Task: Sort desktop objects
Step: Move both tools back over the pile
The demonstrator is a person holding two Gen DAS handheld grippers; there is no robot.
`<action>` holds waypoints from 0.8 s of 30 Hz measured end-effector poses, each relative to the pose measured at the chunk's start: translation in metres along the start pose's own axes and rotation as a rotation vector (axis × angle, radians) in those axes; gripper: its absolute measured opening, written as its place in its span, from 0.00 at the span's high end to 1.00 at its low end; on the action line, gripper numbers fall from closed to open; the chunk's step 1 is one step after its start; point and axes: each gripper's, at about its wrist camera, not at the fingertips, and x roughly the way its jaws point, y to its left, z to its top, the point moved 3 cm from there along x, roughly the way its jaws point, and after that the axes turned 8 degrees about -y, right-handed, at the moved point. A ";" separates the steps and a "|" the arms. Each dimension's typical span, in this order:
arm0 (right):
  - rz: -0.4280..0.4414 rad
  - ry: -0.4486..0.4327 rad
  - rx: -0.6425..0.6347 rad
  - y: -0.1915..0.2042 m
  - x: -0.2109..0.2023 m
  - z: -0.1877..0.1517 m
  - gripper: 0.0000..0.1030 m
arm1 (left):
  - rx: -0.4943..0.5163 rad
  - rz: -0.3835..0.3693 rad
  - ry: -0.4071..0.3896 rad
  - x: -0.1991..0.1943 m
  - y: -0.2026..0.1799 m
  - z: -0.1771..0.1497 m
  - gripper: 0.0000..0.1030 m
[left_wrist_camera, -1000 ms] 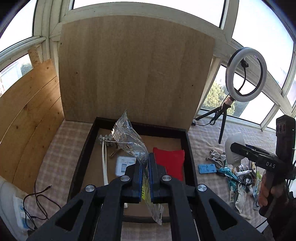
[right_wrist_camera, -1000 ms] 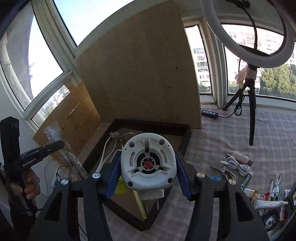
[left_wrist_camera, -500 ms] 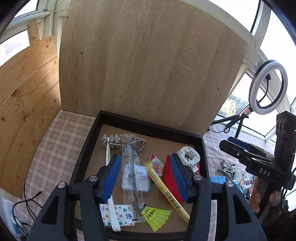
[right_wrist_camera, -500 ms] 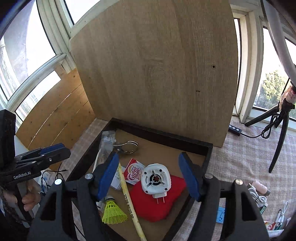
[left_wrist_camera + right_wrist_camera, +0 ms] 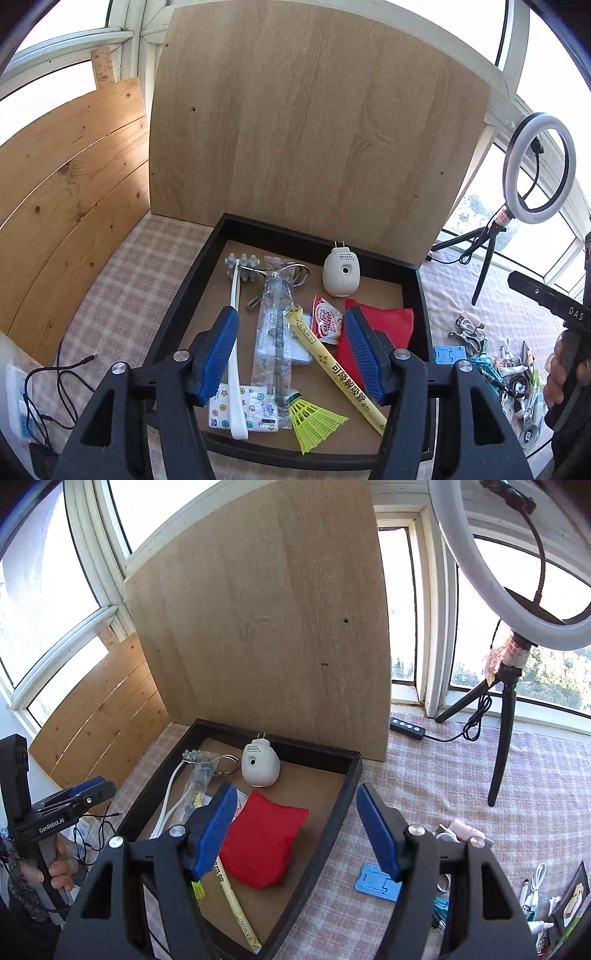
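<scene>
A black tray holds a white plug-in device, a clear plastic packet, a red pouch, a yellow straw pack, a creamer sachet, a green shuttlecock and a white massage roller. My left gripper is open and empty above the tray's near side. My right gripper is open and empty over the tray's right rim, above the red pouch. The white device lies at the tray's back.
A wooden board stands behind the tray. A ring light on a tripod stands to the right. A blue phone stand and a heap of cables and small items lie on the checked cloth right of the tray.
Both grippers opened. The left let go of the clear packet and the right let go of the white device; both now lie in the tray. The right gripper drew back to the right.
</scene>
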 end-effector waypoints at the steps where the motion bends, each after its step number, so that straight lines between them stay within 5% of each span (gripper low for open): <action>1: -0.014 -0.012 0.004 -0.012 -0.012 -0.001 0.36 | 0.005 0.009 0.012 -0.002 -0.003 -0.004 0.40; 7: -0.128 -0.082 0.020 -0.094 -0.086 -0.016 0.36 | 0.084 -0.037 0.066 -0.011 -0.045 -0.029 0.40; 13: -0.212 -0.012 0.017 -0.161 -0.130 -0.041 0.36 | 0.221 -0.163 0.153 0.004 -0.115 -0.051 0.40; 19: -0.210 0.072 -0.044 -0.186 -0.132 -0.059 0.38 | 0.446 -0.328 0.234 0.025 -0.191 -0.071 0.40; 24: -0.155 0.161 -0.129 -0.178 -0.104 -0.063 0.53 | 0.586 -0.432 0.305 0.048 -0.228 -0.082 0.40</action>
